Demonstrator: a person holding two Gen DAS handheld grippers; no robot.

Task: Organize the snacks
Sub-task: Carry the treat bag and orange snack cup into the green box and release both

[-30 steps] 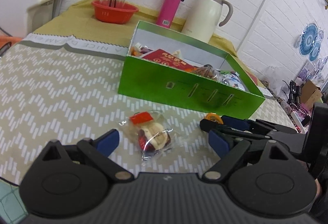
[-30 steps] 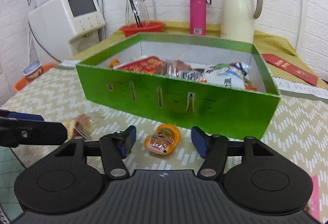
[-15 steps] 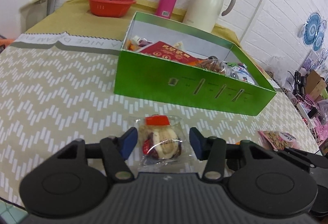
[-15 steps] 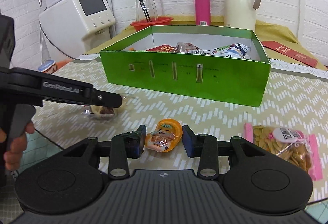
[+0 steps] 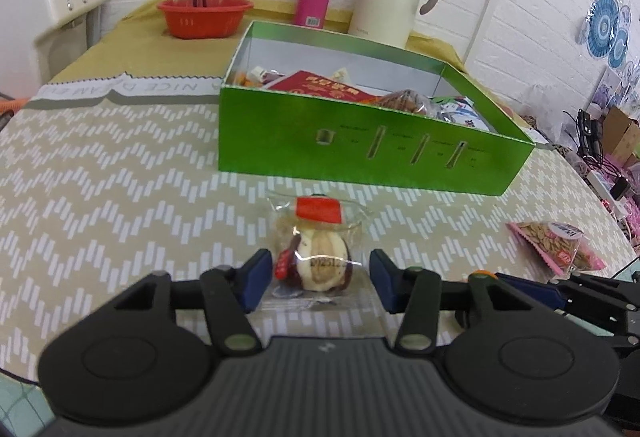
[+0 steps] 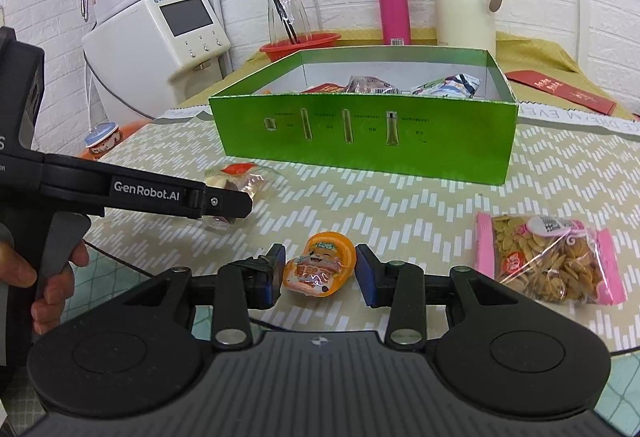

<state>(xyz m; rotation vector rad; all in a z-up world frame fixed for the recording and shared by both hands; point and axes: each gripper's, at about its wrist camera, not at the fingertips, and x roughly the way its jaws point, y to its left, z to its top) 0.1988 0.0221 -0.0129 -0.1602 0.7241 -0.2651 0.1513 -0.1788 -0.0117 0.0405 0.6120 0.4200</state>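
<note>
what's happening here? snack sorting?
Yes. A person holds two grippers over loose snacks in front of the green box. The left gripper straddles a clear-wrapped pastry; the right gripper straddles an orange jelly cup. Both have just been closing, neither visibly clamped. A pink seed packet waits on the table.

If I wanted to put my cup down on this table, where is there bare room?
The widest bare patch is the zigzag tablecloth left of the green cardboard box. In front of the box it is crowded: a clear-wrapped snack, an orange jelly cup and a pink bag of seeds lie there. The yellow cloth before the red bowl is also free.
</note>
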